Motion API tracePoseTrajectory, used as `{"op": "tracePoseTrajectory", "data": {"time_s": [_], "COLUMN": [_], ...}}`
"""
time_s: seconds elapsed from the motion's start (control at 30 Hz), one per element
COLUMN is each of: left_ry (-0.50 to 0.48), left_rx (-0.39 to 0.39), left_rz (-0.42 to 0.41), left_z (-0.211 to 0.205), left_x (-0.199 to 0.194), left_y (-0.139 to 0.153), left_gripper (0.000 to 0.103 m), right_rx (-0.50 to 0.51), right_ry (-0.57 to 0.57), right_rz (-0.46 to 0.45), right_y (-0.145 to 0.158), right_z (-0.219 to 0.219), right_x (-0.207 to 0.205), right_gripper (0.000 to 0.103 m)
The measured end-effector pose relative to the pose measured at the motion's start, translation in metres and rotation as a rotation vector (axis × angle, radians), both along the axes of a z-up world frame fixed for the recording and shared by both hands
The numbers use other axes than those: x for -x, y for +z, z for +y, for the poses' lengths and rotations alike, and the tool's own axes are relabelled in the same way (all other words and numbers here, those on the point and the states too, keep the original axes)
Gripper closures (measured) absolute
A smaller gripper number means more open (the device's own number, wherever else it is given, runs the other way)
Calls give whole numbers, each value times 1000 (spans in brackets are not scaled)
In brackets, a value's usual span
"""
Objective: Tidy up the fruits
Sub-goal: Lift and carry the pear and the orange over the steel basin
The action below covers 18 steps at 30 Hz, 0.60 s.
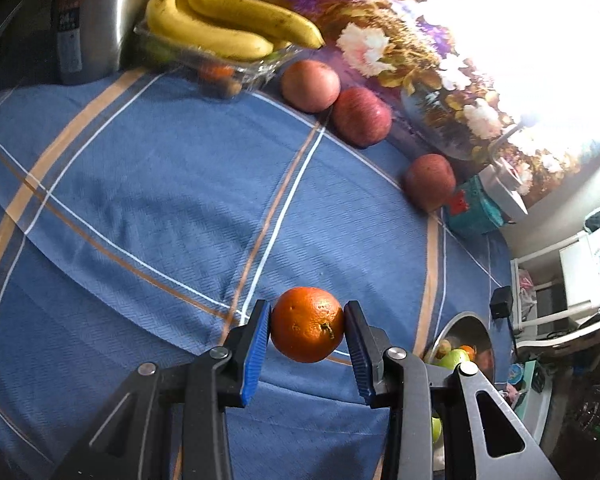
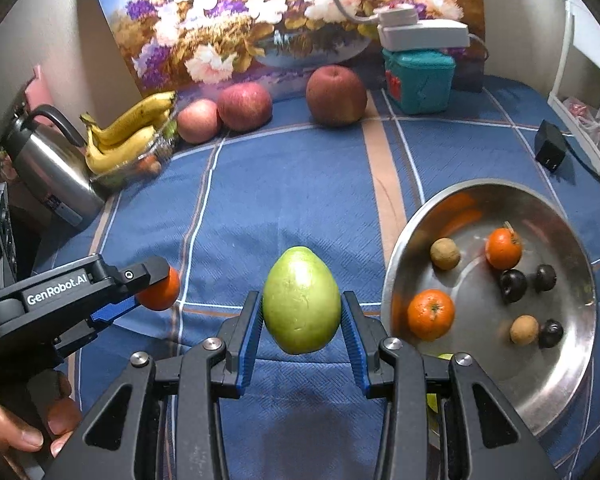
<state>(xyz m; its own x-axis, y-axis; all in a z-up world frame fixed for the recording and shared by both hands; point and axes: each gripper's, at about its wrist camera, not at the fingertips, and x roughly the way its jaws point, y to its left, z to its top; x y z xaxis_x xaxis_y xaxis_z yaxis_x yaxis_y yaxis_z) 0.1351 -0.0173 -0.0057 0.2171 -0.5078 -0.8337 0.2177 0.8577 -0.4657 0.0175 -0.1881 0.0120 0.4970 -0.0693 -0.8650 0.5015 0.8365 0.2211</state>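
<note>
Meanwhile the left gripper (image 1: 307, 325) is clamped on an orange (image 1: 307, 324) above the blue checked cloth (image 1: 140, 200), while the right gripper (image 2: 301, 312) is clamped on a green guava (image 2: 301, 311) just beside the steel bowl (image 2: 556, 376) of small fruit, the apples (image 2: 336, 95) and bananas (image 2: 128, 136) lying at the back

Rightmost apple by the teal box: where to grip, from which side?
Grip the apple across its widest middle, from above and in front. It sits upright, stem dimple up, with the painting behind and the teal box near its right, so those sides are tight.
</note>
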Motion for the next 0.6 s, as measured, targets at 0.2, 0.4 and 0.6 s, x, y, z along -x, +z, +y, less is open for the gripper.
{"op": "tracePoseTrajectory", "data": {"time_s": [0.2, 0.4, 0.6], "left_ry": [-4, -20, -91], "left_rx": [2, -19, -37], "left_rz": [-29, -49, -61], "left_z": [-5, -11, -37], "left_x": [5, 11, 25], "left_y": [12, 18, 20], "left_gripper": [63, 63, 63], "right_rx": [16, 5, -6], "right_ry": [-21, -35, -82], "right_rz": [-23, -32, -22], "right_y": [13, 16, 15], "right_z": [0, -5, -21], "right_x": [13, 19, 28], "right_gripper": [63, 63, 63]}}
